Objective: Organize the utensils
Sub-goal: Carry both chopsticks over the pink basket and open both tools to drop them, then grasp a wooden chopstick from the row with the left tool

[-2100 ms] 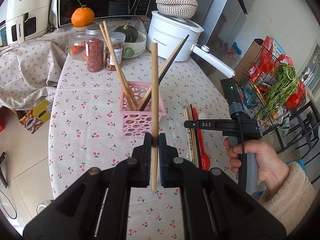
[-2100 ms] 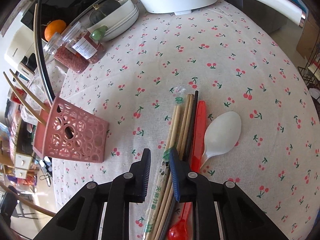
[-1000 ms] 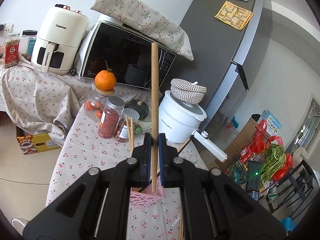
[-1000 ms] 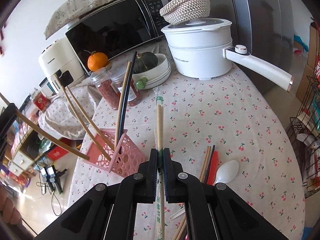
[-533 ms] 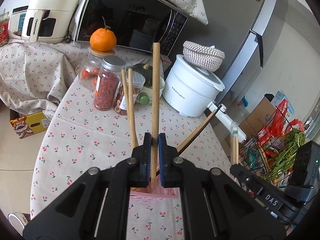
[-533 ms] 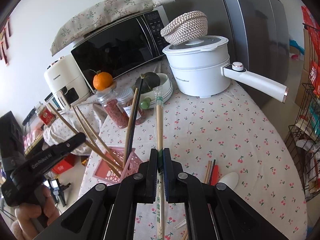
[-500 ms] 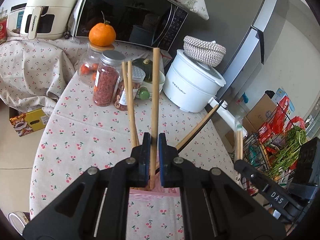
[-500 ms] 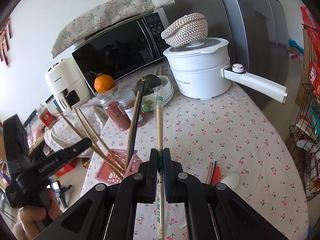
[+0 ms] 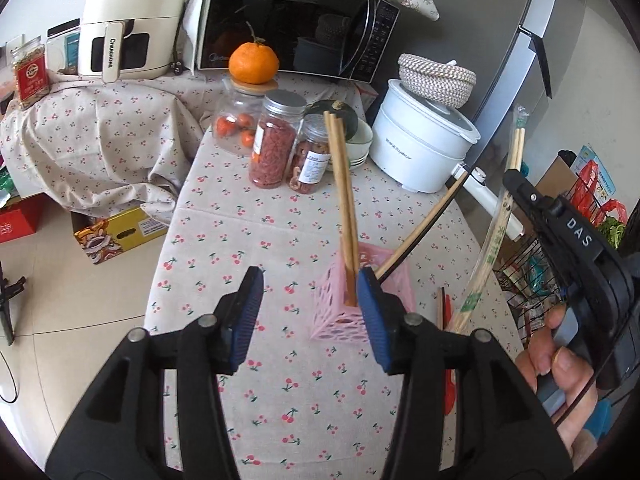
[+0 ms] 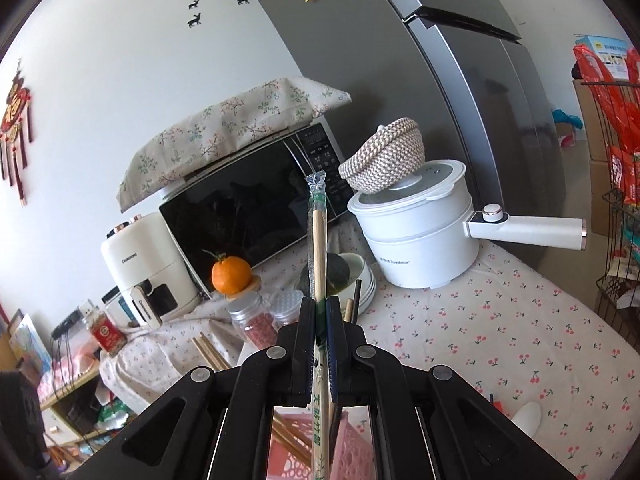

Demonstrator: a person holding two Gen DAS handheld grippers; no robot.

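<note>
The left gripper point(image 9: 310, 312) is opening — nothing between its pads; the chopsticks point(image 9: 343, 208) stand in the pink basket point(image 9: 344, 320) at one o'clock. The right gripper point(image 10: 320, 334) clamps wrapped chopsticks point(image 10: 318, 240), seemingly above the basket.

Home kitchen: microwave point(image 9: 288, 20), fridge point(image 10: 460, 92), air fryer point(image 9: 128, 20).
</note>
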